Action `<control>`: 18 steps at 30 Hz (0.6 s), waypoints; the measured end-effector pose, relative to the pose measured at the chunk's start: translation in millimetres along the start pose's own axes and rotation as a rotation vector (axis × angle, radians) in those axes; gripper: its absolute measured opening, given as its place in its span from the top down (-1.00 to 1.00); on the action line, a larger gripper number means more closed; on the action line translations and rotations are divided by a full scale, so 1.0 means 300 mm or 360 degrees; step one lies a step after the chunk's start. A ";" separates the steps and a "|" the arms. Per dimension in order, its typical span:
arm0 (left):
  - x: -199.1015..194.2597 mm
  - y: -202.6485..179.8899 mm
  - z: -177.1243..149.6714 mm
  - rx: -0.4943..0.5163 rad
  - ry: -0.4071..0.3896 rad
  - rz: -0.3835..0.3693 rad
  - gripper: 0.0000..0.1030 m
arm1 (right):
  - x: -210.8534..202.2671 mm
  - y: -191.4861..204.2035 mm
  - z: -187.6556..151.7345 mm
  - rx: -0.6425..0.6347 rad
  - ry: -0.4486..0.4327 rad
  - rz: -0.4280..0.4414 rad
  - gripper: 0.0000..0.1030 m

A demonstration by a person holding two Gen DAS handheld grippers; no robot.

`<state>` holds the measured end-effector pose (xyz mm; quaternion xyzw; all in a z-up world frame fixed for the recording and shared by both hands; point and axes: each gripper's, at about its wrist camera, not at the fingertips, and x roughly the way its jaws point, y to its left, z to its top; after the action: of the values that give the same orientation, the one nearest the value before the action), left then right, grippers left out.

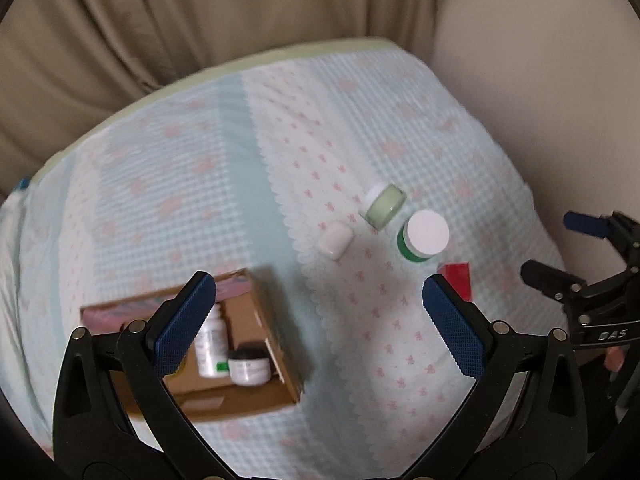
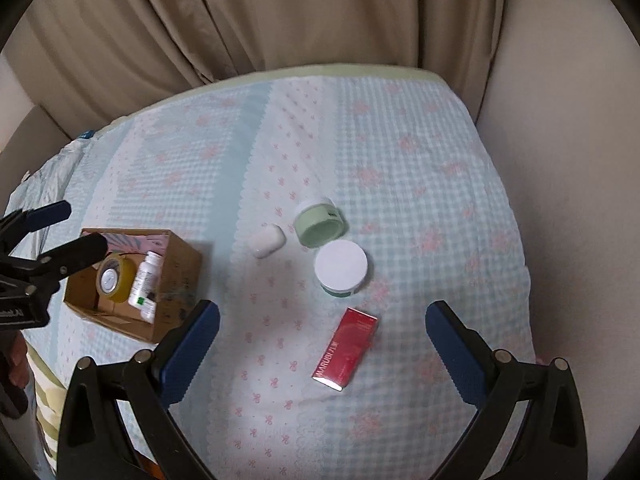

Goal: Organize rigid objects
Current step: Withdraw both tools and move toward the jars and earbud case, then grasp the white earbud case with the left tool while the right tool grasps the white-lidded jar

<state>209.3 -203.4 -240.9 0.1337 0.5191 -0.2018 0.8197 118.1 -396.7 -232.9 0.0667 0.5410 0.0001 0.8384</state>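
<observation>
A cardboard box (image 2: 176, 264) sits at the left of the bed and holds a white bottle (image 2: 145, 280), a yellow tape roll (image 2: 114, 278) and a small dark-lidded jar (image 1: 248, 368). On the cloth lie a white case (image 2: 266, 241), a pale green jar on its side (image 2: 320, 227), a green jar with a white lid (image 2: 341, 267) and a red carton (image 2: 346, 349). My left gripper (image 1: 320, 324) is open and empty above the box's right edge. My right gripper (image 2: 322, 344) is open and empty over the red carton.
The bed is covered by a blue-and-white checked cloth (image 2: 420, 184) with pink bows. Beige curtains (image 2: 280, 12) hang behind and a cream wall (image 2: 580, 160) stands at the right. The bed's edges curve away at the back and right.
</observation>
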 end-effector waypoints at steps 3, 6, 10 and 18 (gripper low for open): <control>0.087 -0.008 0.042 0.0055 0.0093 -0.0031 -0.99 | 0.041 -0.034 0.013 0.0053 0.0041 0.0007 -0.99; 0.201 -0.019 0.082 0.0104 0.0197 -0.0077 -0.99 | 0.086 -0.052 0.032 0.0069 0.0086 -0.0008 -0.99; 0.379 -0.032 0.123 0.0201 0.0347 -0.0108 -0.97 | 0.166 -0.071 0.052 0.0103 0.0152 -0.0026 -0.99; 0.684 -0.046 0.143 0.0391 0.0563 -0.0116 -0.86 | 0.414 -0.095 0.041 0.0085 0.0271 -0.0068 -0.99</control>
<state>314.8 -273.4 -408.6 0.2472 0.6309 -0.2666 0.6854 178.6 -417.2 -343.7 0.0771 0.6115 -0.0266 0.7870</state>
